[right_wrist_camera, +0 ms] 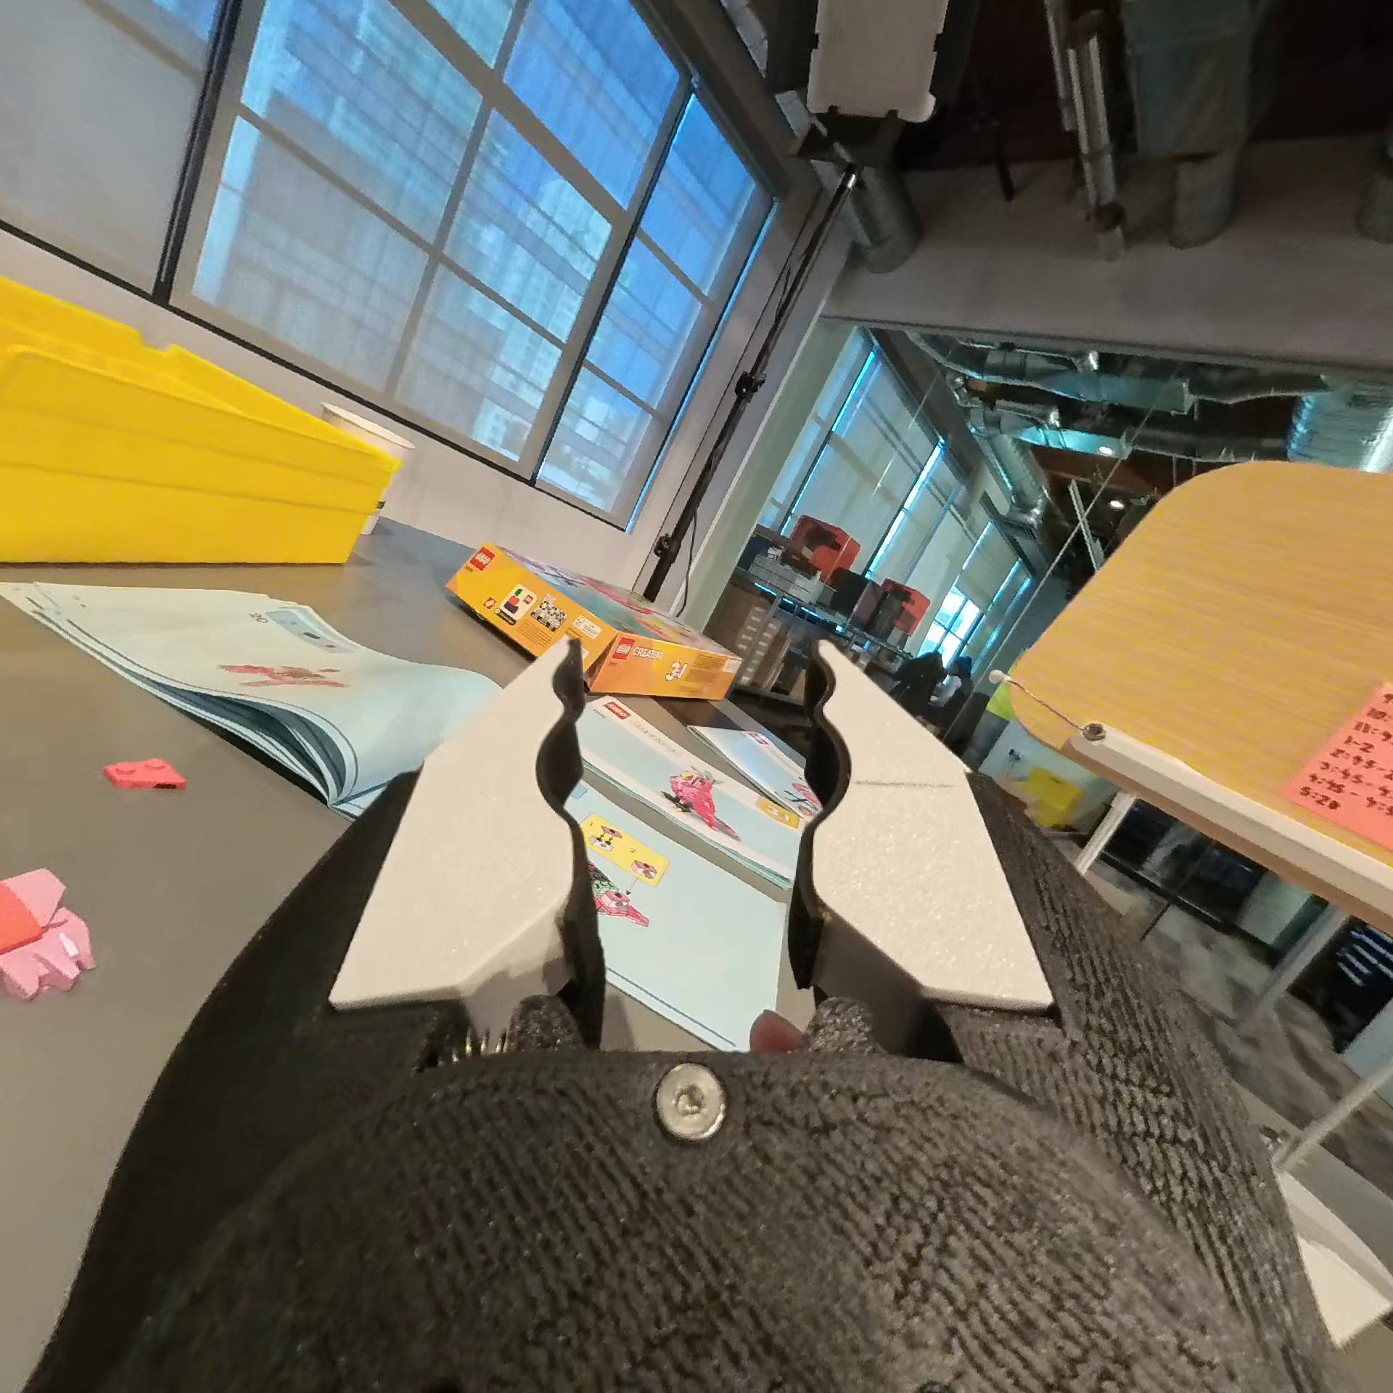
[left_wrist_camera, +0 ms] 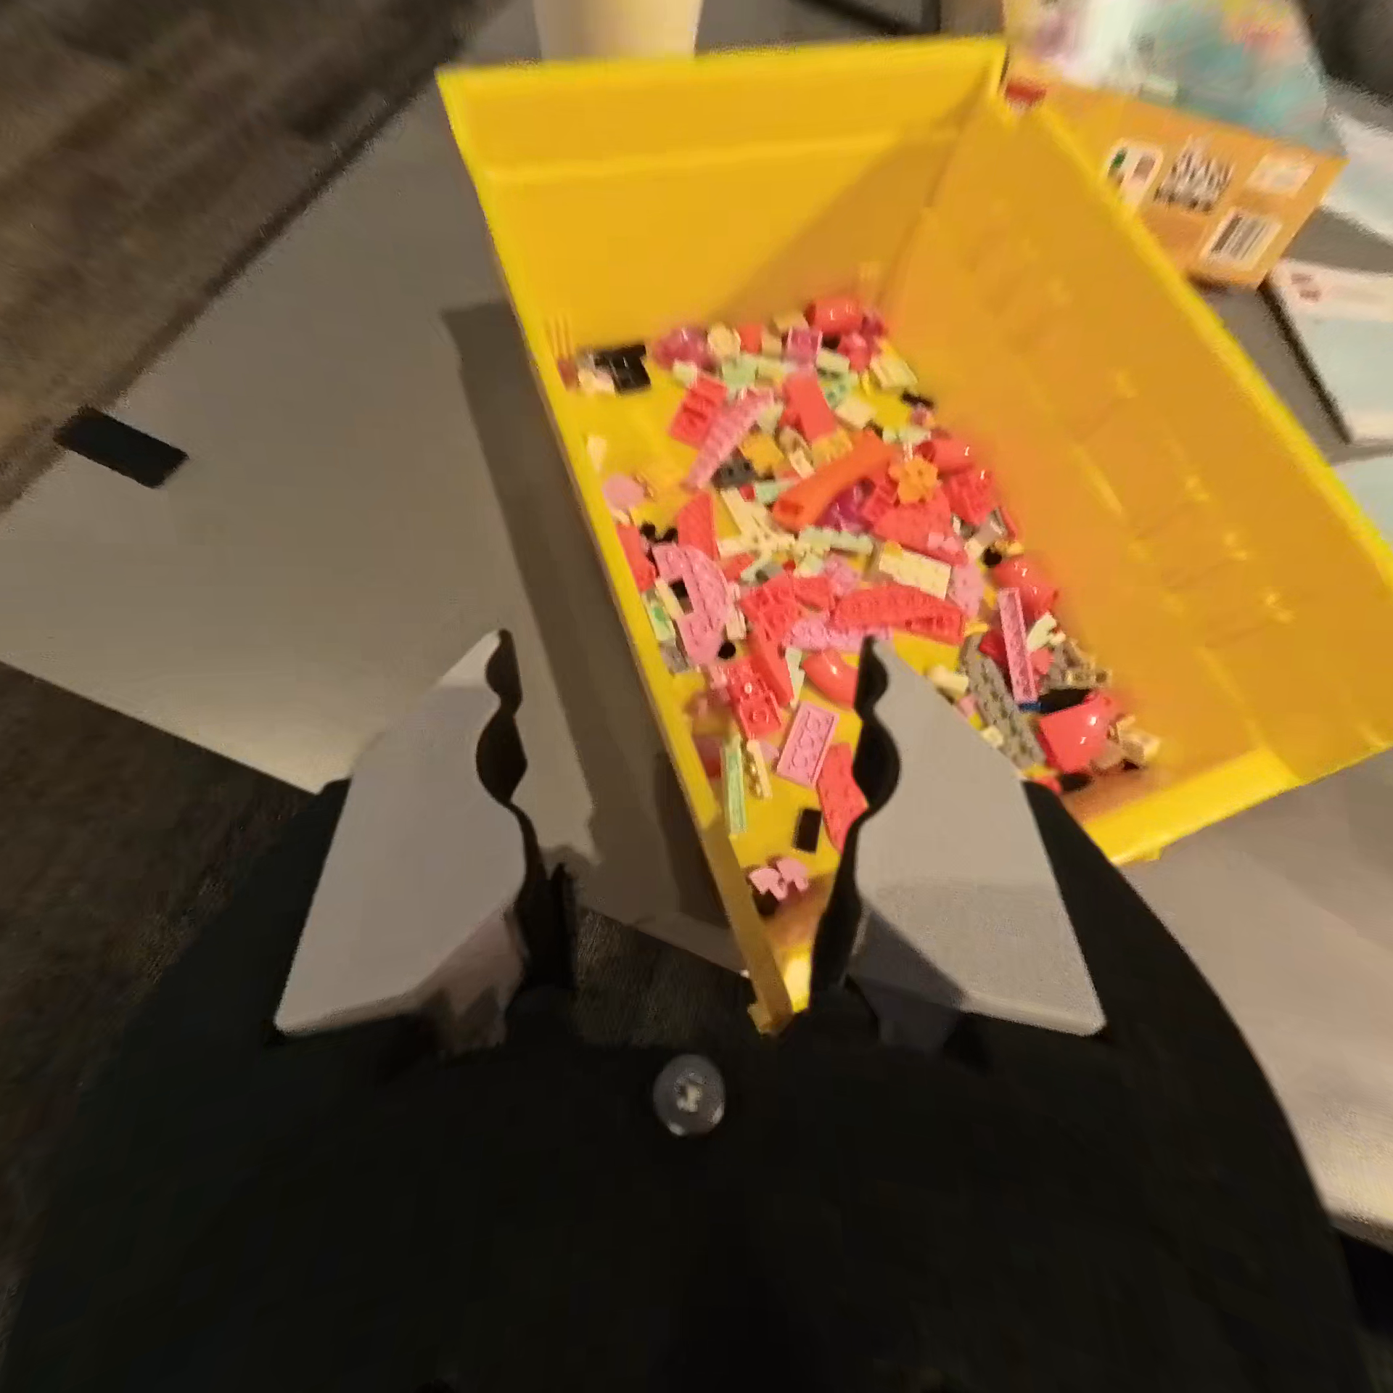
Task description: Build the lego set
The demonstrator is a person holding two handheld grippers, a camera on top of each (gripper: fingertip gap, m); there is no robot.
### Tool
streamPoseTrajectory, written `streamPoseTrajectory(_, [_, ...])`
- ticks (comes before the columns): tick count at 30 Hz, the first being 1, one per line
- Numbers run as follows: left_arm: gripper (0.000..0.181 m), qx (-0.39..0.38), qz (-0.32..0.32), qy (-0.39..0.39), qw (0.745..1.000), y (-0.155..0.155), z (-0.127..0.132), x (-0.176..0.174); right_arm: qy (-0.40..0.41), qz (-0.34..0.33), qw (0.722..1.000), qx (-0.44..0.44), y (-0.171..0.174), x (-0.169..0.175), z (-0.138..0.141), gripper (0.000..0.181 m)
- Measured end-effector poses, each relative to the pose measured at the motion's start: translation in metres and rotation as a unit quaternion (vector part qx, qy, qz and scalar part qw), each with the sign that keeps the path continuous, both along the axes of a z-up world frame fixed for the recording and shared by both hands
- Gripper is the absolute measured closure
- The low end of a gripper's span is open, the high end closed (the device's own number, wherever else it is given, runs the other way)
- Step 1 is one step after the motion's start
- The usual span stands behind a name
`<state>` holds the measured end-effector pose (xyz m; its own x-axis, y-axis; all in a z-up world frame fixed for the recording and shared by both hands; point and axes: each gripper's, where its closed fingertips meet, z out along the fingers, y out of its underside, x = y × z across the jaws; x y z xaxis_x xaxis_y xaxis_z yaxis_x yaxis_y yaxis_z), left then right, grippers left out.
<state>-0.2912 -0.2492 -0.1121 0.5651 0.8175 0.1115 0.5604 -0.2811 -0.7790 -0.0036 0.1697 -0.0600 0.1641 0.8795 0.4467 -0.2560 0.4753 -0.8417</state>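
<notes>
A yellow bin [left_wrist_camera: 678,188] on the grey table [left_wrist_camera: 264,528] holds several loose pink, red and mint lego pieces [left_wrist_camera: 829,543]. My left gripper [left_wrist_camera: 684,641] is open and straddles the bin's near left wall: its right finger [left_wrist_camera: 942,829] is inside the bin over the pieces and its left finger [left_wrist_camera: 422,814] is outside. My right gripper [right_wrist_camera: 695,647] is open and empty, low over the table, pointing at closed instruction booklets [right_wrist_camera: 678,791]. A small pink and red partial build [right_wrist_camera: 38,942] and a loose red plate [right_wrist_camera: 145,774] lie at its left.
An open instruction booklet [right_wrist_camera: 249,663] lies in front of the yellow bin [right_wrist_camera: 188,467]. An orange lego box [right_wrist_camera: 573,626] lies farther back, also in the left wrist view [left_wrist_camera: 1206,188]. A paper cup [right_wrist_camera: 369,437] stands behind the bin. A wooden tabletop [right_wrist_camera: 1221,626] stands at right. The grippers' ends are close to 50 centimeters from one another.
</notes>
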Motion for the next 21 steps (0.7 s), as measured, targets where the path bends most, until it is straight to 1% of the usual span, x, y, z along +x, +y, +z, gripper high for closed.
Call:
streamPoseTrajectory(2, [0.112, -0.027, -0.008, -0.01, 1.0, 0.0, -0.01, 0.003, -0.003, -0.002, 1.0, -0.001, 0.001, -0.001, -0.001, 0.125])
streamPoseTrajectory(4, [0.135, -0.046, -0.02, -0.008, 0.999, 0.0, -0.012, 0.007, -0.005, -0.006, 1.0, -0.008, 0.004, -0.001, -0.002, 0.125])
streamPoseTrajectory(5, [0.14, -0.049, -0.023, -0.003, 0.999, 0.0, -0.011, 0.007, -0.007, -0.01, 1.0, -0.01, 0.006, -0.001, -0.003, 0.126])
streamPoseTrajectory(7, [0.148, -0.059, -0.016, 0.014, 0.998, -0.004, -0.007, 0.005, -0.014, -0.02, 1.0, -0.011, 0.01, -0.003, -0.005, 0.13])
streamPoseTrajectory(9, [0.153, -0.054, -0.02, 0.012, 0.998, -0.002, -0.007, 0.007, -0.021, -0.023, 0.999, -0.01, 0.011, -0.004, -0.008, 0.131])
streamPoseTrajectory(12, [0.157, -0.064, -0.023, -0.002, 0.998, -0.004, -0.012, 0.009, -0.025, -0.024, 0.999, -0.004, 0.01, -0.005, -0.009, 0.134])
streamPoseTrajectory(17, [0.167, -0.097, -0.017, 0.01, 0.995, -0.01, -0.013, 0.01, -0.03, -0.025, 0.999, 0.002, 0.009, -0.006, -0.011, 0.137])
streamPoseTrajectory(21, [0.174, -0.1, -0.021, 0.02, 0.995, -0.011, -0.013, 0.02, -0.036, -0.025, 0.999, 0.004, 0.009, -0.006, -0.013, 0.139])
